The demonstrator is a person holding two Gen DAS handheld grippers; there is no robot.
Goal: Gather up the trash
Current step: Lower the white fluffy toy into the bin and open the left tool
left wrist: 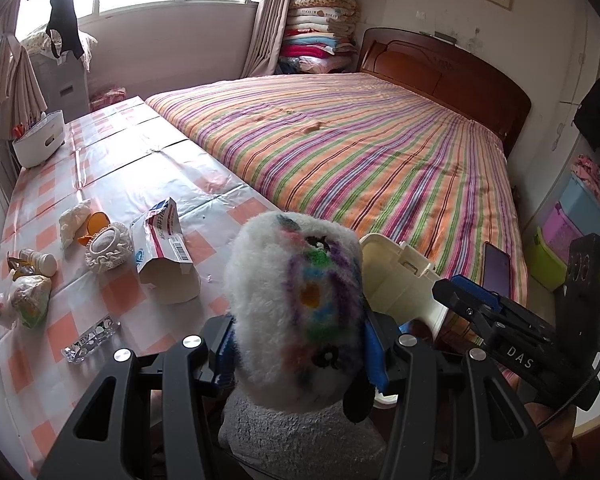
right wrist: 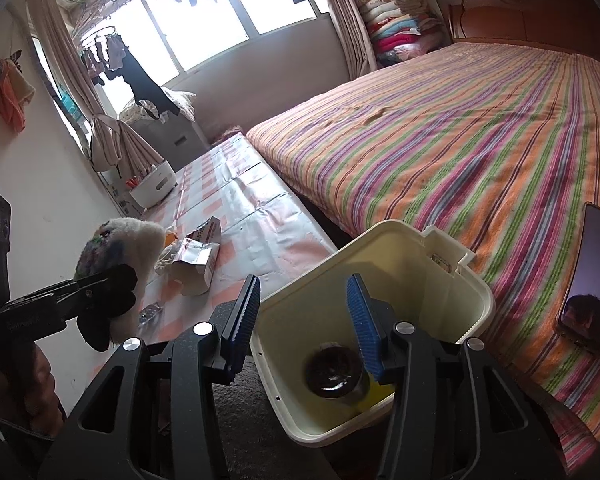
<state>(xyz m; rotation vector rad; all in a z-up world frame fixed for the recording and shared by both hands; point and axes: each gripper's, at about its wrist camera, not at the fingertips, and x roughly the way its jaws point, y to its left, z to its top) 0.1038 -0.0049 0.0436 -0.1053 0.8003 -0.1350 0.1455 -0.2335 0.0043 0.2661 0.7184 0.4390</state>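
Fluffy toy (left wrist: 296, 312) looks soft, light & squashy; grip mid-body. Left claw (left wrist: 300, 344) pinches it. Right claw (right wrist: 302, 320) spread, empty, over bin (right wrist: 476, 292).

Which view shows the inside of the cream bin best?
The right wrist view: it looks down into the cream bin, showing a dark jar at the bottom. The left wrist view shows only its rim behind the fluffy toy held in the left gripper.
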